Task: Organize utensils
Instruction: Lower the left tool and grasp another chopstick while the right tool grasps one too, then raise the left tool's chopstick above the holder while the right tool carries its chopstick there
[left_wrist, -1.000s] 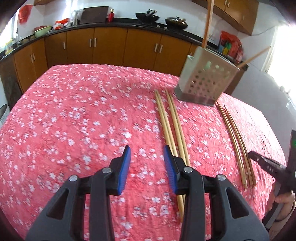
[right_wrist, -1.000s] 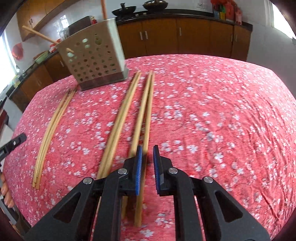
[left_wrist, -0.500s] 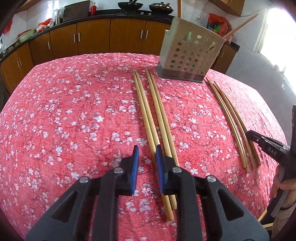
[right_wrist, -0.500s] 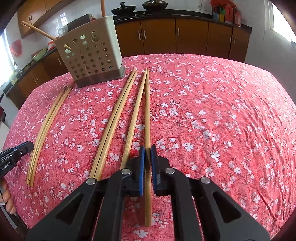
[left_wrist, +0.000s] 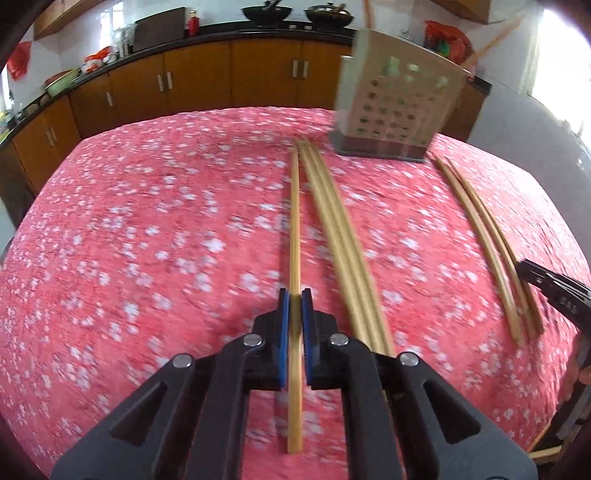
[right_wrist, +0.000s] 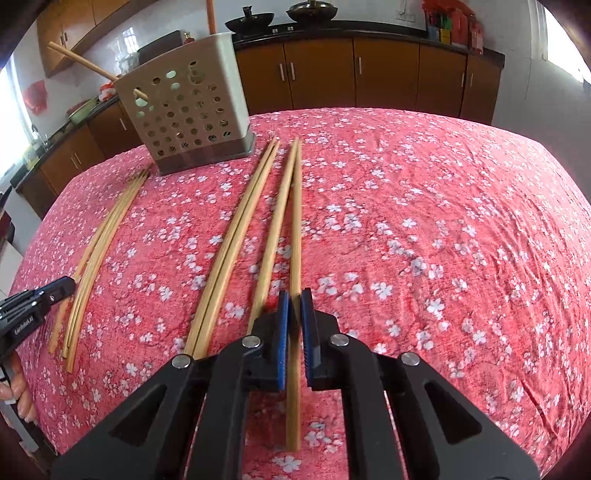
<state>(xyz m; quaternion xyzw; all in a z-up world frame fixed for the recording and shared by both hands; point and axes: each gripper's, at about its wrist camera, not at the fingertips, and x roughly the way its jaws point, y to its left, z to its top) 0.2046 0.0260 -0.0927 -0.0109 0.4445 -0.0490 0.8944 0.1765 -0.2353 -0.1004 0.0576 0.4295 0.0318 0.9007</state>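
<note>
1. The left gripper (left_wrist: 294, 300) had just been closing; its blue fingers (left_wrist: 283, 314) pinched one chopstick (left_wrist: 294, 236).
2. That chopstick ran lengthwise between the fingers, far end pointing ahead toward the holder (left_wrist: 395, 110), near end sticking out behind the pads.
3. The right gripper (right_wrist: 291, 301) was clamped on another chopstick (right_wrist: 295, 229), aligned the same way.
4. More chopsticks (right_wrist: 229, 251) lay left of its fingers on the tabletop (right_wrist: 443, 240).
</note>
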